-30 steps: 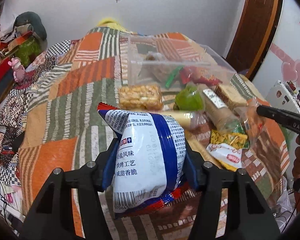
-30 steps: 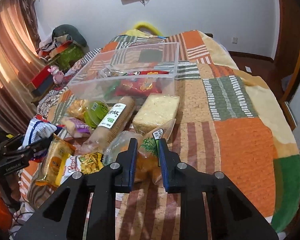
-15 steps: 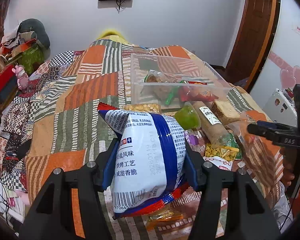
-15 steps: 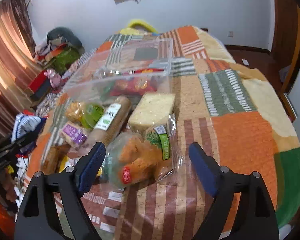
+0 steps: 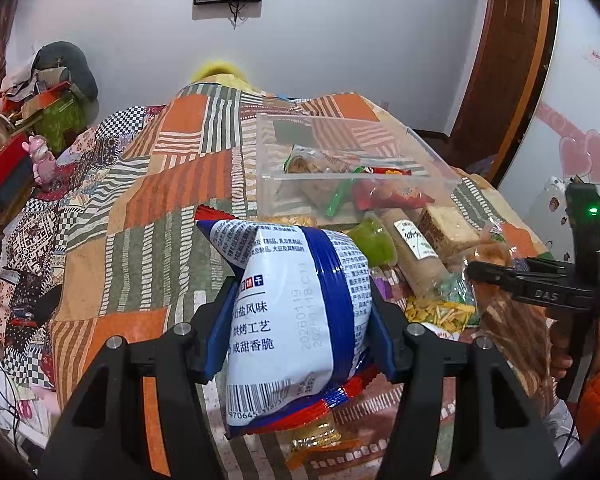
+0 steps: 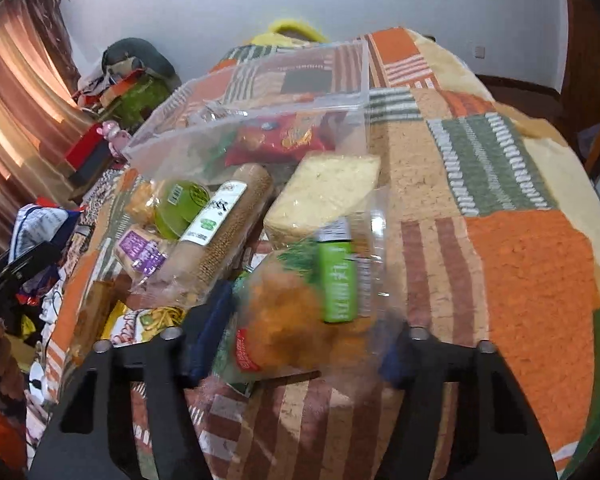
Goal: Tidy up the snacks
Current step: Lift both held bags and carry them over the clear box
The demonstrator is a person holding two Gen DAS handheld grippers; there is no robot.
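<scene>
My left gripper (image 5: 298, 328) is shut on a white and blue snack bag (image 5: 296, 316) and holds it above the bed, in front of the clear plastic box (image 5: 340, 178). The box holds a red chip bag (image 5: 392, 196) and other snacks. My right gripper (image 6: 304, 344) is open, its fingers on either side of a clear bag of orange snacks with a green label (image 6: 312, 304) lying on the quilt. The right gripper also shows in the left wrist view (image 5: 540, 292), and the held bag in the right wrist view (image 6: 44, 224).
Loose snacks lie before the box: a green pack (image 6: 184, 208), a long brown roll (image 6: 220, 236), a pale cake block (image 6: 324, 196), a purple pack (image 6: 142, 252), a yellow-stick bag (image 5: 440, 314). The patchwork quilt (image 6: 520, 272) drops off at right. Clutter (image 5: 40, 120) is at left.
My left gripper rose with the blue and white bag. My right gripper opened from shut and moved forward, so the orange snack bag now lies between its fingers.
</scene>
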